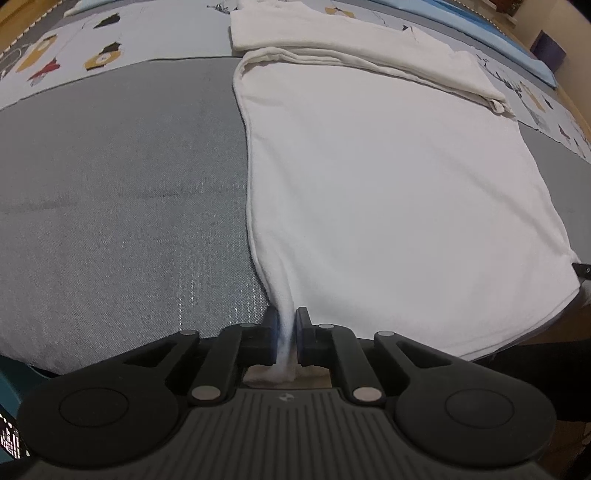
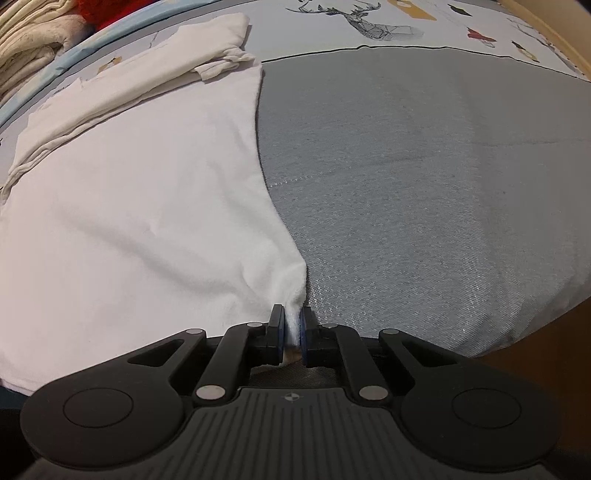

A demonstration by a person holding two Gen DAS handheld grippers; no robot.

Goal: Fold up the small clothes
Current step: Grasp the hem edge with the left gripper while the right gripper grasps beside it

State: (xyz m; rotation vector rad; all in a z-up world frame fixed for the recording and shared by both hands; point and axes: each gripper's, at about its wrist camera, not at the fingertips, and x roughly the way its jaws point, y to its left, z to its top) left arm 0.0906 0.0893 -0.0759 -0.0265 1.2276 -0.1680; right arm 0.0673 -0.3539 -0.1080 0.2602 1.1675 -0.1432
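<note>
Home, most likely a bedroom. Evidence: grey padded bedcover [image 2: 424, 155] over a printed sheet [image 1: 92, 44] with deer and cartoon motifs; a stack of folded laundry [image 2: 26, 48] at the far edge; wooden frame [image 2: 554, 33] alongside.

the white garment [image 2: 140, 206] runs past the left edge of the right wrist view; the stacked laundry [image 2: 26, 48] in the top-left corner is cropped.
</note>
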